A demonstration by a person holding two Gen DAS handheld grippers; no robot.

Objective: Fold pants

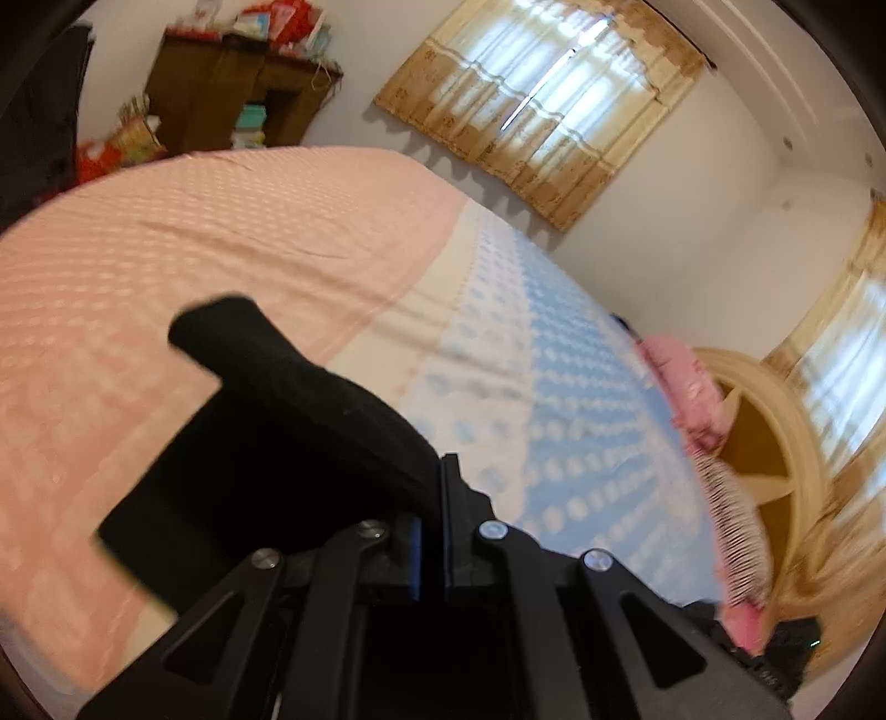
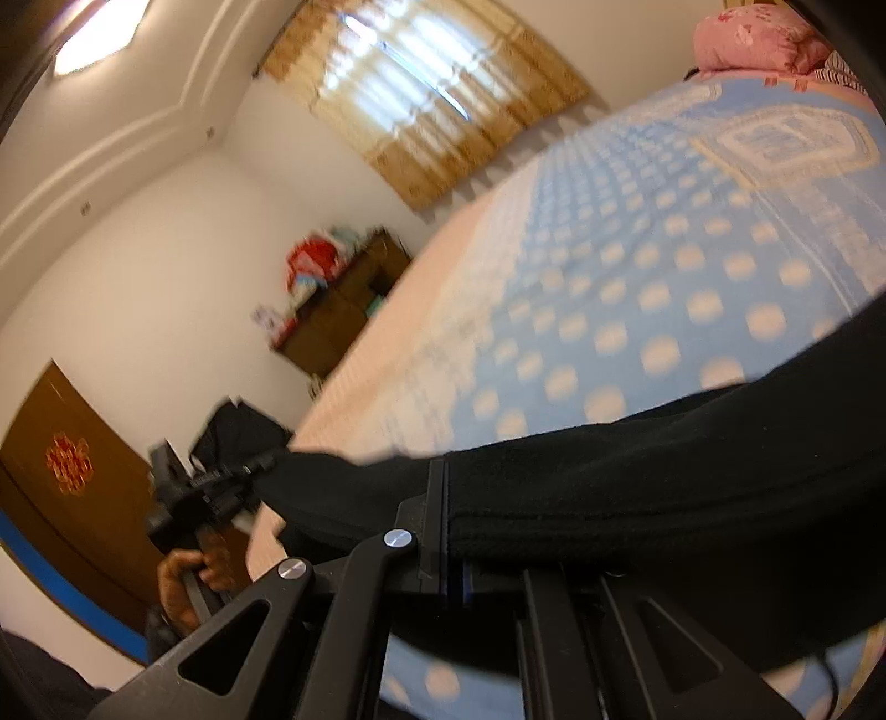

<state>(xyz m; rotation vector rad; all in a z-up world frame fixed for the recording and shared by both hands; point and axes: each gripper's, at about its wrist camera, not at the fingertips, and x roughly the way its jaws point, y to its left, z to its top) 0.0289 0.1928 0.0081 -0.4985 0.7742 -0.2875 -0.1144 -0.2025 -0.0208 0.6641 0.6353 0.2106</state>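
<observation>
The left gripper (image 1: pixel 443 487) is closing its jaws tight on an edge of the black pants (image 1: pixel 266 432), and the cloth is hanging away from the pinch to the left, above the bed (image 1: pixel 166 232). The right gripper (image 2: pixel 443 498) is also pinching the pants (image 2: pixel 637 487); here the fabric is stretching to the right as a thick black band and to the left toward the other gripper (image 2: pixel 194 493), which a hand (image 2: pixel 183 581) is holding by its handle. So the pants are hanging in the air between the two grippers, above the near edge of the bed, not lying flat.

I think the two pinches are being kept apart so that the cloth is staying taut and is making no wrinkles while it is carried over the pink and blue bedcover (image 2: pixel 637 288). Both views are looking tilted over the bed, toward the curtained window (image 1: pixel 554 99) and the wooden shelf (image 1: pixel 221 94) by the wall. A pink pillow (image 2: pixel 758 39) is lying at the far end, well apart from the pants. The fold seems only to be starting; the cloth must come down on the bed next.
</observation>
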